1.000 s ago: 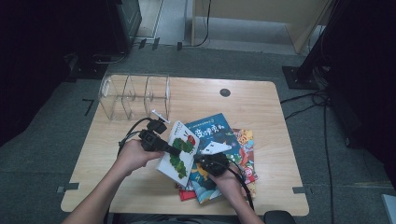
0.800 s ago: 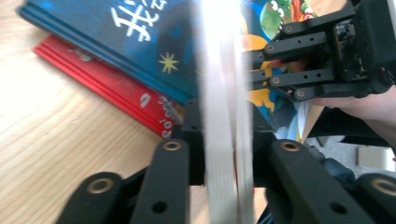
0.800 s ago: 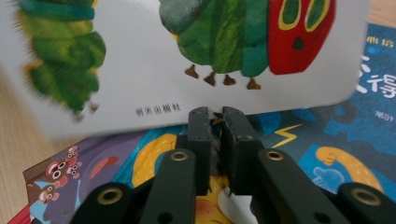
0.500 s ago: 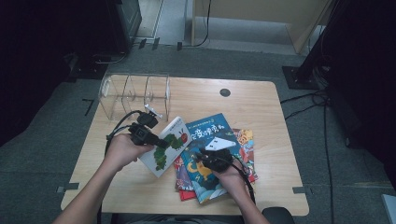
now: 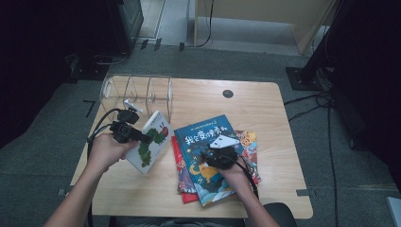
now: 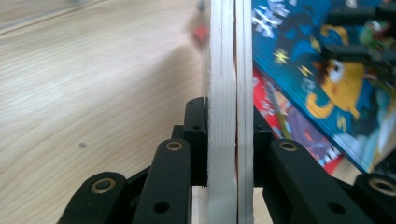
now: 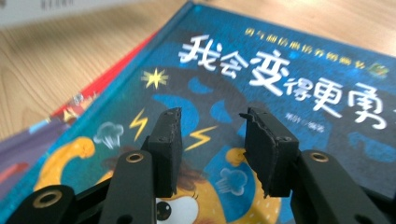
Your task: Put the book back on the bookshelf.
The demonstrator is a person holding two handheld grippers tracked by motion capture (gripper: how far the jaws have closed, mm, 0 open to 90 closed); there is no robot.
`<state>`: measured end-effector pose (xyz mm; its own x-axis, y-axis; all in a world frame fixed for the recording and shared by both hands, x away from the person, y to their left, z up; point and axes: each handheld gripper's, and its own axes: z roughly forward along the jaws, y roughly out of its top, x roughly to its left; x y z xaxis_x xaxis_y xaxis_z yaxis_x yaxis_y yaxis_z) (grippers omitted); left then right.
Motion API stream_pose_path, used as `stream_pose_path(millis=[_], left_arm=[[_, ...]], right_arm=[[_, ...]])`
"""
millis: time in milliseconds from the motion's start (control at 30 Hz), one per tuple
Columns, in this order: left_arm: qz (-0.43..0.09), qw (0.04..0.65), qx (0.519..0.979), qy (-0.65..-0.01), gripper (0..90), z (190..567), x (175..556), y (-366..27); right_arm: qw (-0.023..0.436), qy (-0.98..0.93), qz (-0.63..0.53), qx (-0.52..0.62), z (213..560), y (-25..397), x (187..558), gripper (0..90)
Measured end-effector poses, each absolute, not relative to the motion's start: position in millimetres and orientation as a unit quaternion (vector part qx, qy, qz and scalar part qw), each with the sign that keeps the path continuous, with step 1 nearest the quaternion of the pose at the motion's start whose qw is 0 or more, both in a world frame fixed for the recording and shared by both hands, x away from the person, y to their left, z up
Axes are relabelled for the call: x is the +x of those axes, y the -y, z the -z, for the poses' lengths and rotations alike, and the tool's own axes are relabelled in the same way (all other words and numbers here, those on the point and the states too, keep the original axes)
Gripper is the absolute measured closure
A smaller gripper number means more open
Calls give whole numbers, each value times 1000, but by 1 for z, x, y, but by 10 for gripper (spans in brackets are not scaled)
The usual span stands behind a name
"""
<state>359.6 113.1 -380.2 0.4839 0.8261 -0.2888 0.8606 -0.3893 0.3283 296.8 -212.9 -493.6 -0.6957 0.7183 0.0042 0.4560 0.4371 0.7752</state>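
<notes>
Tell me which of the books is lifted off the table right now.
The white caterpillar book, clamped in the left gripper and tilted up off the wood. The blue book and the red one beneath it lie flat in a stack.

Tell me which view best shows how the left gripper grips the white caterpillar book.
The left gripper view: the left hand-held gripper has its jaws clamped on both sides of the white book, seen edge-on. The high view shows that book's cover tilted off the table. The right gripper view shows the blue book.

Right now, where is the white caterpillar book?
In the high view the white caterpillar book is on the table's left side, clamped in the left gripper, just left of the blue book and in front of the clear rack.
</notes>
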Motion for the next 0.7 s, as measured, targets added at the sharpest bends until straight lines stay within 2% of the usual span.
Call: stream_pose_path(millis=[267,700], left_arm=[[37,220,808,-546,773,373,379,-116],[30,209,787,-580,772,371,415,-105]], right_arm=[[164,-829,-395,360,494,212,298,507],[158,-829,-396,362,494,213,298,493]])
